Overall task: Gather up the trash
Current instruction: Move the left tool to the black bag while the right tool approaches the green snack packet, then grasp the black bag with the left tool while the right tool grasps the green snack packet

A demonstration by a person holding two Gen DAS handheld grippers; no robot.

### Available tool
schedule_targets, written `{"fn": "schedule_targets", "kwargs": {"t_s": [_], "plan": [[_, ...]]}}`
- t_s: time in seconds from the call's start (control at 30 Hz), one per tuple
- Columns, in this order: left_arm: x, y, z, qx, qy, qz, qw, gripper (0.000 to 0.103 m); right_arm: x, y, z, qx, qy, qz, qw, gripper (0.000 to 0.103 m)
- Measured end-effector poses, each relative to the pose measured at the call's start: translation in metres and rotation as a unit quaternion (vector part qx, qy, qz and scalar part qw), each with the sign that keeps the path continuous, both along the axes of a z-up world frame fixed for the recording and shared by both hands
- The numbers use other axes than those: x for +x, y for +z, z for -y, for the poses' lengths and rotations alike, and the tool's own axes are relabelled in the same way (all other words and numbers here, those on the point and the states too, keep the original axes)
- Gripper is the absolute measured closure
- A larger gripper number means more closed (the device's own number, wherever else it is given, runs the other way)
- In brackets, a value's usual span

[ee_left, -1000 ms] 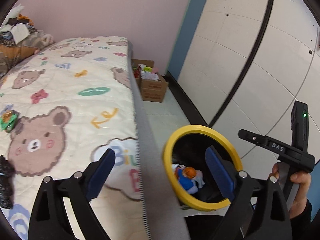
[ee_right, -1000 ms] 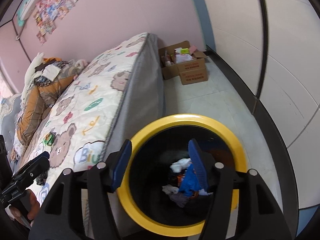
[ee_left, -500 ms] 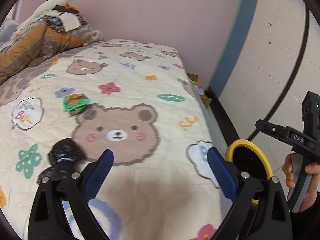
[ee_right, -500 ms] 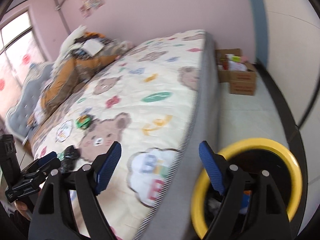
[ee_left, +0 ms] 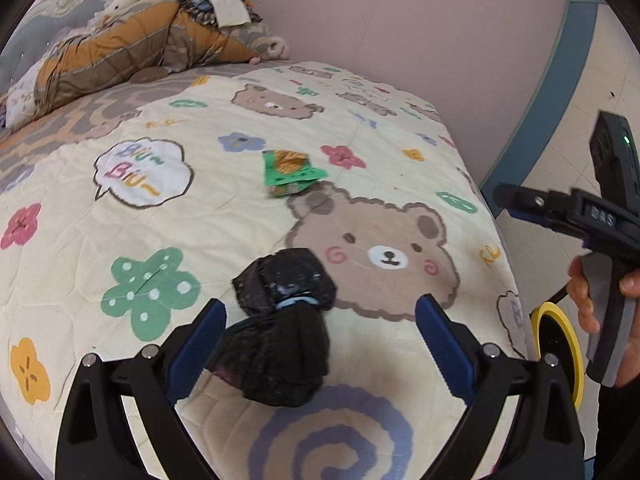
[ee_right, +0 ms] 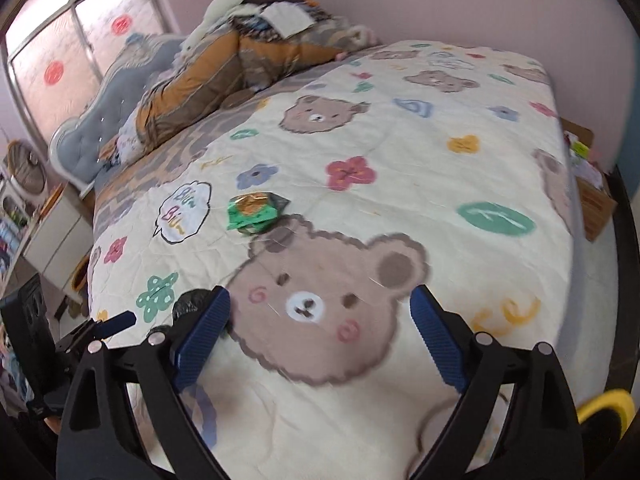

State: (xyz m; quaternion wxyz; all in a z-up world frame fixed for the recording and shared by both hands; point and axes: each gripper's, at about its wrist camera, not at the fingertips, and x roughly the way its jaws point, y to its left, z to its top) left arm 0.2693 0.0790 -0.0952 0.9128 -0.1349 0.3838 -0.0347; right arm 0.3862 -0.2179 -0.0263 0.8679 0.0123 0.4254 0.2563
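Left gripper (ee_left: 320, 336) wide open, holding nothing, over the bed (ee_left: 224, 216). Black bag (ee_left: 280, 332) lies on the quilt between its fingers, closer to the left one, not touching that I can tell. Right gripper (ee_right: 320, 332) also wide open, holding nothing, over the bear print. Green wrapper (ee_right: 254, 210) sits further up the bed, well apart from the bag. Yellow-rimmed bin (ee_left: 558, 356) on the floor beside the bed.
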Motion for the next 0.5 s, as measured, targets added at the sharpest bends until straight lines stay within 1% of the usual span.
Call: {"fn": "schedule_targets", "kwargs": {"t_s": [0.2,0.3,0.4,0.5], "plan": [[0.01,-0.018,-0.013,-0.018,0.007,-0.015,0.9997,0.011,0.043,-0.022,-0.08,-0.033,0.053,-0.009,0.998,0.012],[0.017,-0.025,-0.015,-0.023,0.006,-0.02,0.9995,0.011,0.066,-0.033,-0.111,-0.049,0.074,-0.014,0.996,0.01],[0.022,-0.029,-0.015,-0.021,0.007,-0.021,0.9995,0.011,0.087,-0.045,-0.134,-0.053,0.086,-0.019,0.995,0.009],[0.029,-0.034,-0.016,-0.034,0.009,-0.027,0.999,0.011,0.106,-0.059,-0.153,-0.06,0.097,-0.023,0.993,0.009]]}}
